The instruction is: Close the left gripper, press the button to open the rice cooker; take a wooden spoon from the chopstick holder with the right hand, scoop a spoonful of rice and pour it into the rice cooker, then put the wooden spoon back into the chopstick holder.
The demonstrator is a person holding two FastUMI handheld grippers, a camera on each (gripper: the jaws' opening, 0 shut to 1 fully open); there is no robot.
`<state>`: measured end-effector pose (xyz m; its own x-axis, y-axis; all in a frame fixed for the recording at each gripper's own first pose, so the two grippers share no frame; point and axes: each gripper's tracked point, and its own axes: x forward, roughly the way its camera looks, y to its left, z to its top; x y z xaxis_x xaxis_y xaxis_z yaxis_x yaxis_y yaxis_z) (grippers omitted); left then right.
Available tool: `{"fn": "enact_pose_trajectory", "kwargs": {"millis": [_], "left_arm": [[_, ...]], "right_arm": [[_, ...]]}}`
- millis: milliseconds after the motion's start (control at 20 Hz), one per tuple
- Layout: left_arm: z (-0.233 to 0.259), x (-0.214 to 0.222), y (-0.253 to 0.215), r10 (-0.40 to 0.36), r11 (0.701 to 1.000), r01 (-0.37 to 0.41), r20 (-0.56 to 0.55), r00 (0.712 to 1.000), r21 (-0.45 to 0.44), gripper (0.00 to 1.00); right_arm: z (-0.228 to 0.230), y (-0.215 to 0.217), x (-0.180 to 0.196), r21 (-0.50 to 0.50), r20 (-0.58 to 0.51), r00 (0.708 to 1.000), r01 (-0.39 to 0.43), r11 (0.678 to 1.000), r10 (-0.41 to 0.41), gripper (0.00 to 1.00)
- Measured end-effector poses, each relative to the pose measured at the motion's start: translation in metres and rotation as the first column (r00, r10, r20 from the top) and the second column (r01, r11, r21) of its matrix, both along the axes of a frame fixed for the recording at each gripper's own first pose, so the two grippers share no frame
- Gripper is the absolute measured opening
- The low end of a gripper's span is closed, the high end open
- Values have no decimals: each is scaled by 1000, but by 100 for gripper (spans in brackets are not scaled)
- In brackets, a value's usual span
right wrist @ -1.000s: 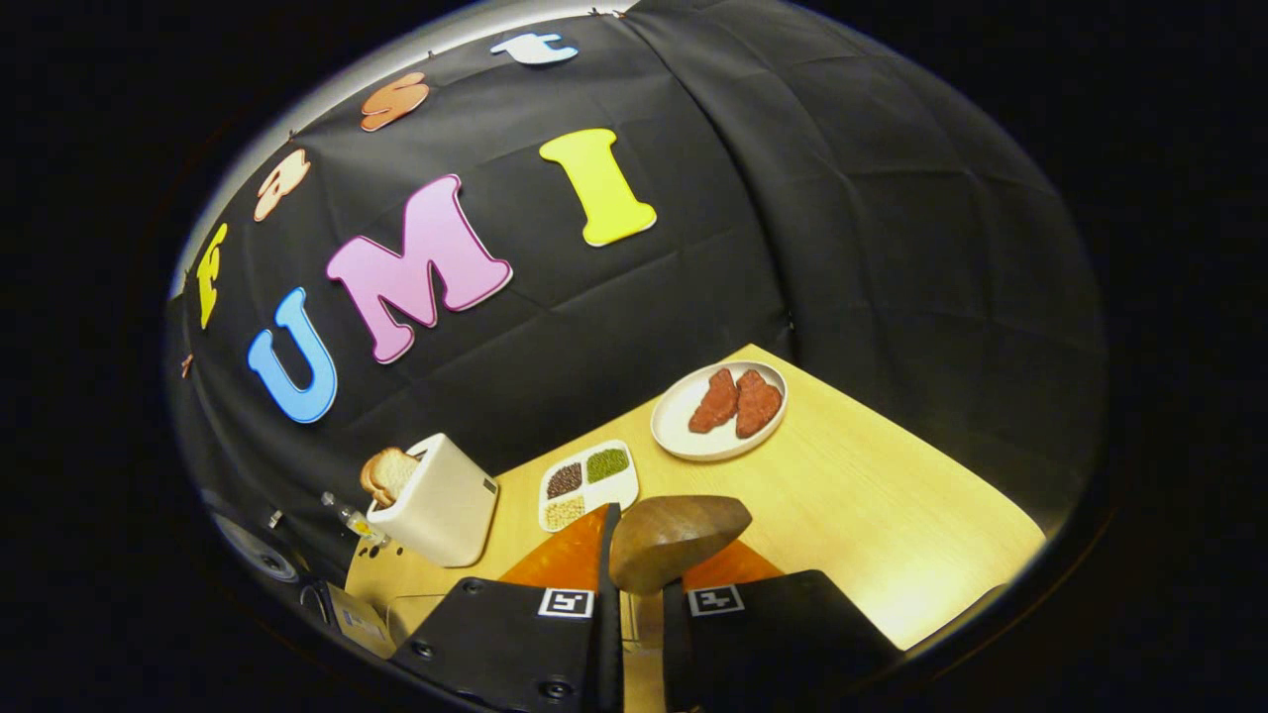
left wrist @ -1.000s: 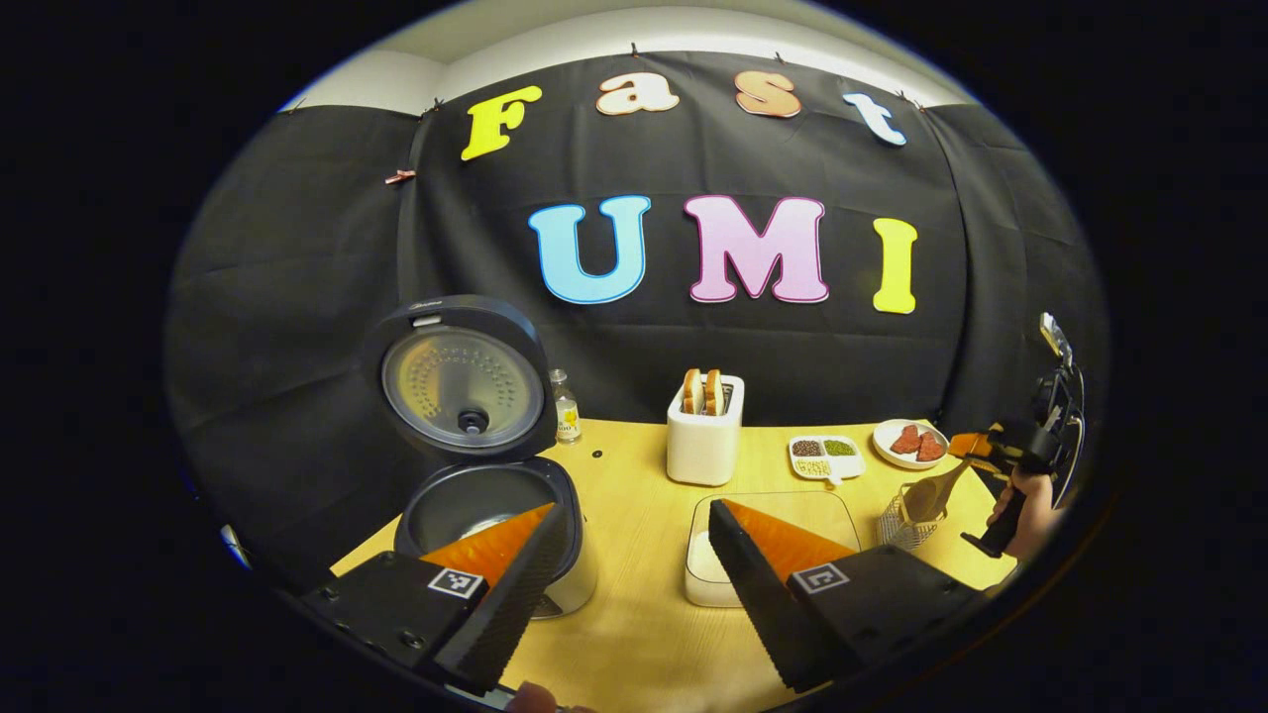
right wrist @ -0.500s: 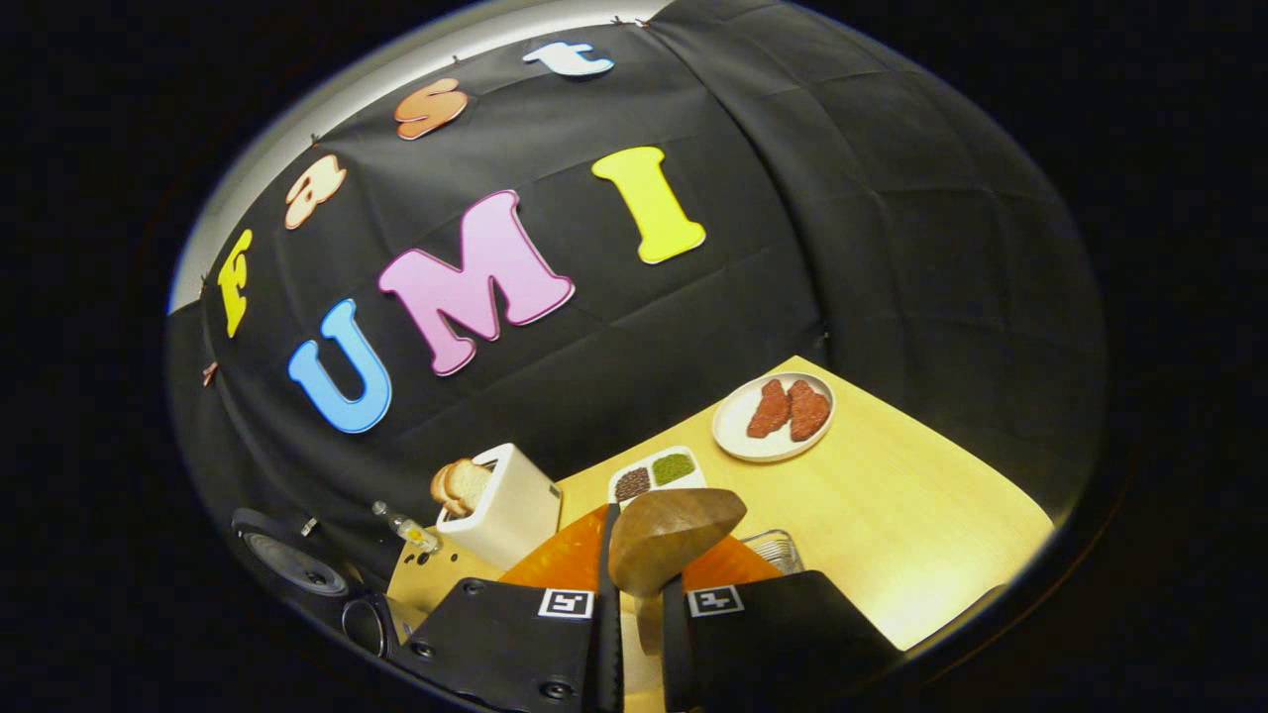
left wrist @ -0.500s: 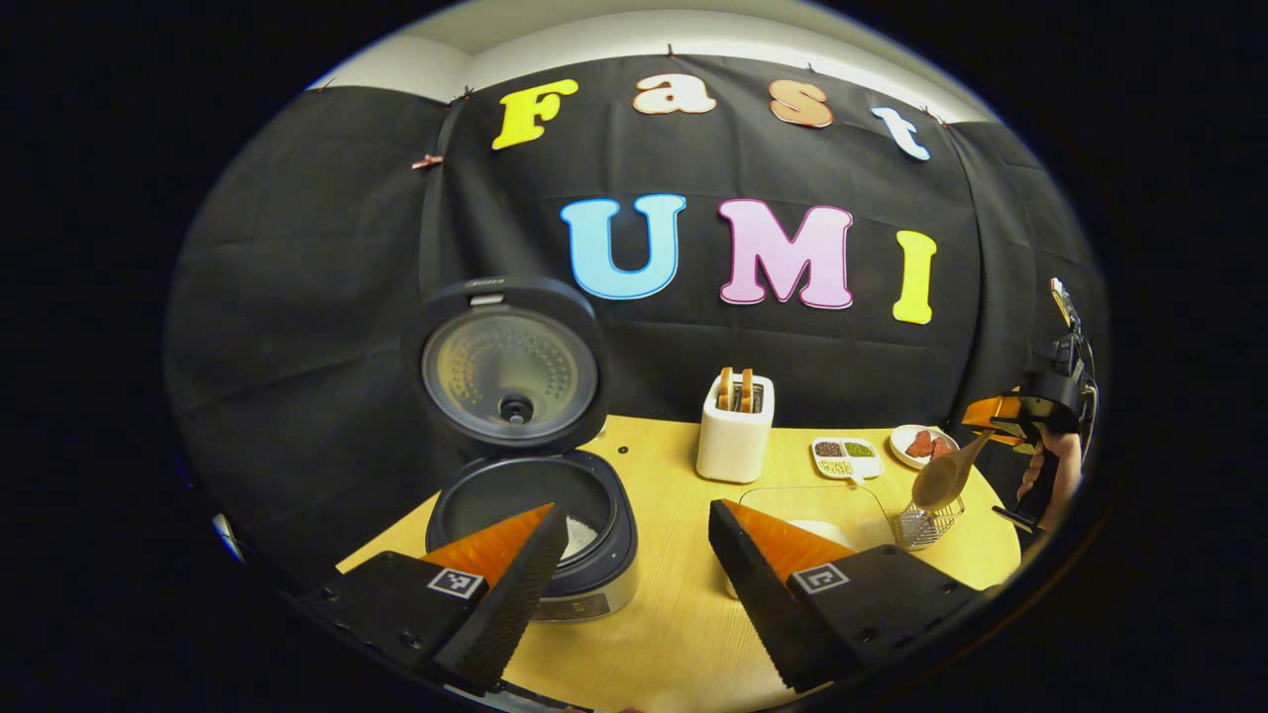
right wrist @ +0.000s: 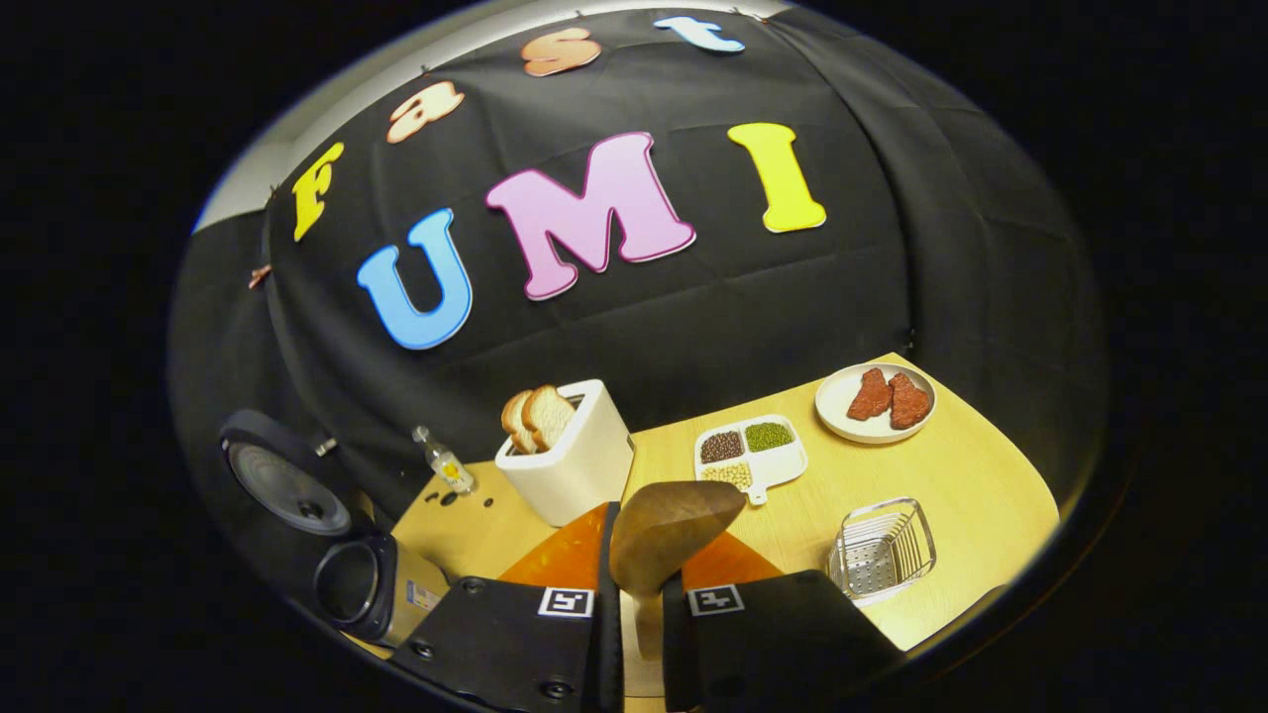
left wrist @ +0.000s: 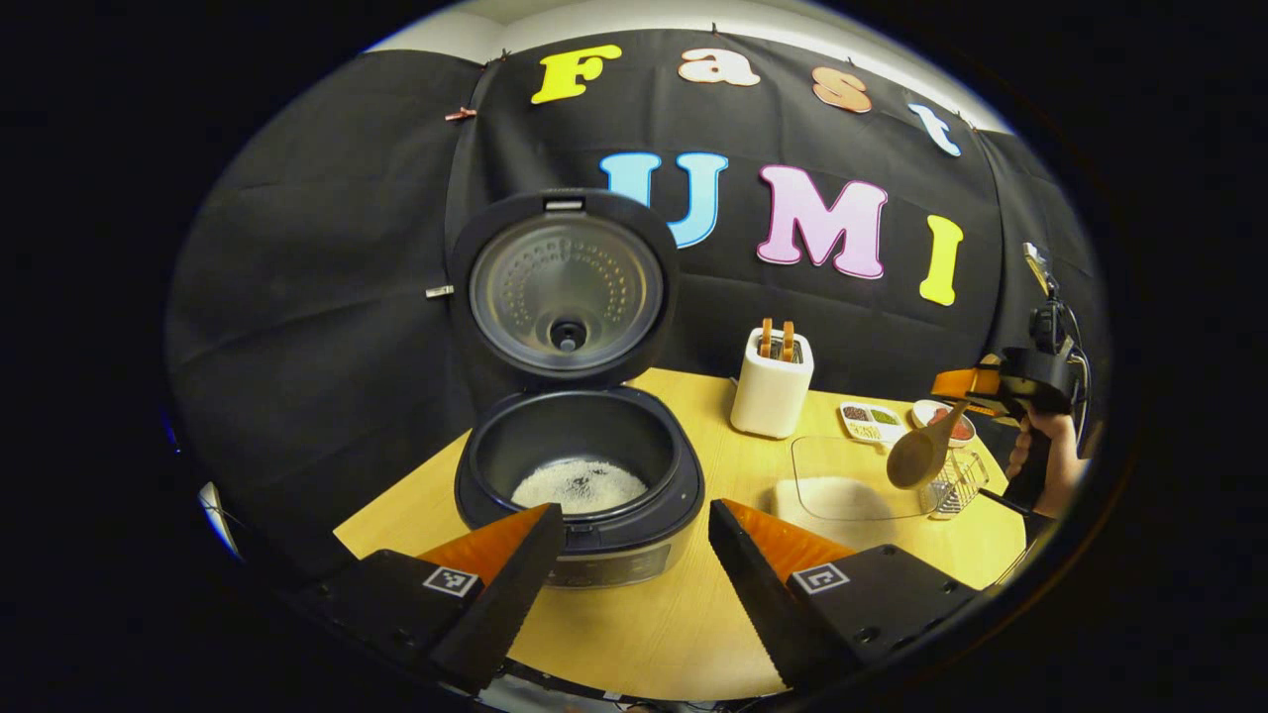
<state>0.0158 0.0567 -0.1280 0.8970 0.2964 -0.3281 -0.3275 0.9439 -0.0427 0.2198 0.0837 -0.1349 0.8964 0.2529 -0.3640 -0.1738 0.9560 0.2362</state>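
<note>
With the rice cooker [left wrist: 580, 475] standing lid-up, the right gripper [right wrist: 639, 634] is clenching the wooden spoon [right wrist: 669, 535] above the chopstick holder [right wrist: 882, 550], while the left gripper [left wrist: 634, 564] is hanging released before the cooker, keeping clear.

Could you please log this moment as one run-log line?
cooker: open, rice inside | right tool: shut on spoon | left tool: open | holder: on table

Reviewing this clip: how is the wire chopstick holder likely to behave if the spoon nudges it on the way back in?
The chopstick holder is thin open wire mesh, so probably light and apt to slide on the smooth table. It looks squat, so tipping seems less likely than skidding. The wooden spoon, gripped by the right gripper, looks rigid, so it would pass a push straight on.
</note>
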Motion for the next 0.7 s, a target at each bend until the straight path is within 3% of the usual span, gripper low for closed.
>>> {"fn": "enact_pose_trajectory", "kwargs": {"millis": [50,200,250,300,650,700], "left_arm": [[-8,0,3,-2,1000,2,-9,1000,-8,99],[-29,-2,13,4,1000,-5,-28,1000,-28,99],[-35,-2,15,5,999,-7,-35,999,-40,99],[-40,-1,16,2,999,-4,-42,999,-54,99],[-40,-15,25,-4,998,2,-27,1000,-64,96],[-40,-17,27,-7,998,5,-33,999,-61,96]], "right_arm": [[-11,2,2,-31,3,1000,-7,999,7,20],[-39,6,2,-119,10,1000,-14,993,15,20],[-50,9,0,-133,-4,1000,-16,991,15,15],[-61,13,-4,-133,-24,1000,-22,991,19,20],[-76,65,-27,-79,-88,994,-64,995,57,20],[-77,73,-29,-68,-97,993,-69,995,63,15]]}}
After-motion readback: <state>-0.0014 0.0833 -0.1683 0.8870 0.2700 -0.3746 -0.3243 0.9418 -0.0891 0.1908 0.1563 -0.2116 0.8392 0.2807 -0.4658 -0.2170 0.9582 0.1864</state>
